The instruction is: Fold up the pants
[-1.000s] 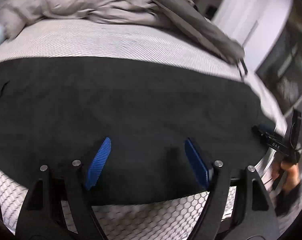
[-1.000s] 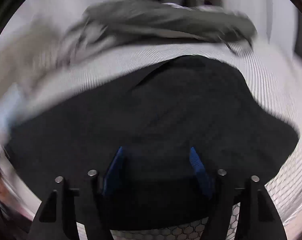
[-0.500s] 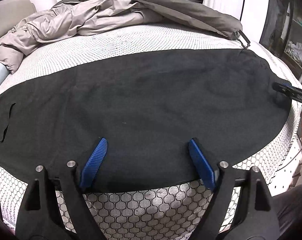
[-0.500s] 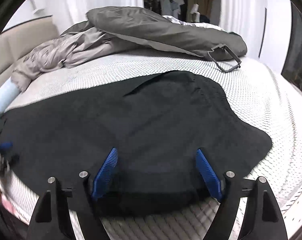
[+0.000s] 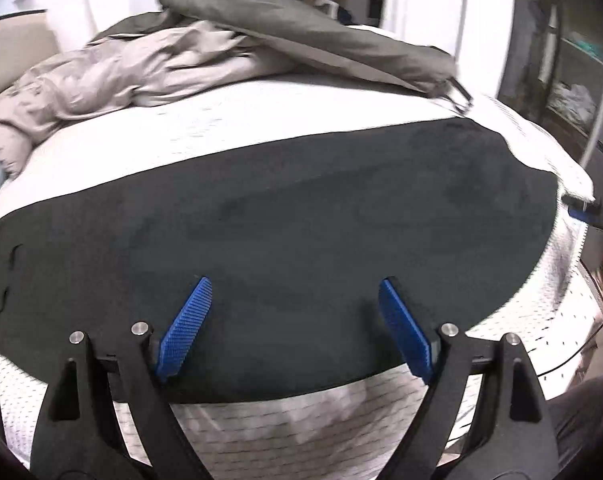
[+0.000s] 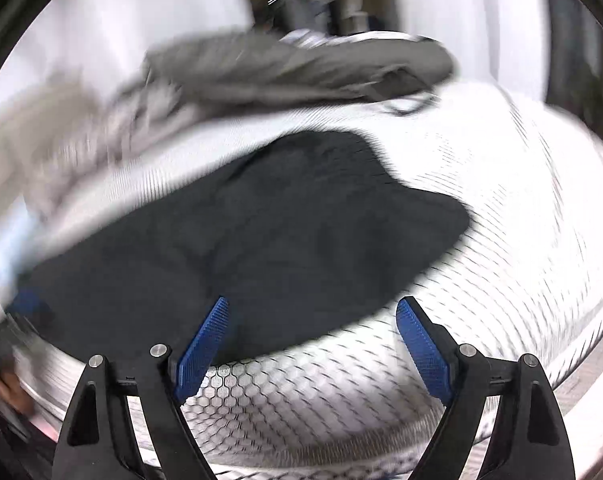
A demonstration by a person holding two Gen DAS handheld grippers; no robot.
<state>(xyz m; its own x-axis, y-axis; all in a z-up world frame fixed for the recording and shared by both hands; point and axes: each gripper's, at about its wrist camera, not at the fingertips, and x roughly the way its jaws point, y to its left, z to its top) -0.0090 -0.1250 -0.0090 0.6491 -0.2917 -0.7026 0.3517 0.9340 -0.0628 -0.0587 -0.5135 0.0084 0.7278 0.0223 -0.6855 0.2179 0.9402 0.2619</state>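
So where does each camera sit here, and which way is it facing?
Left wrist: on the left gripper, looking down over the black pants on the bed; its open blue fingers show.
Right wrist: on the right gripper, blurred, over the pants' edge; open fingers.
Shared: pants, bed, grey bedding.

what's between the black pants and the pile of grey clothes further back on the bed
Only a bare strip of white patterned mattress separates the black pants from the grey clothes, clearest in the left wrist view.
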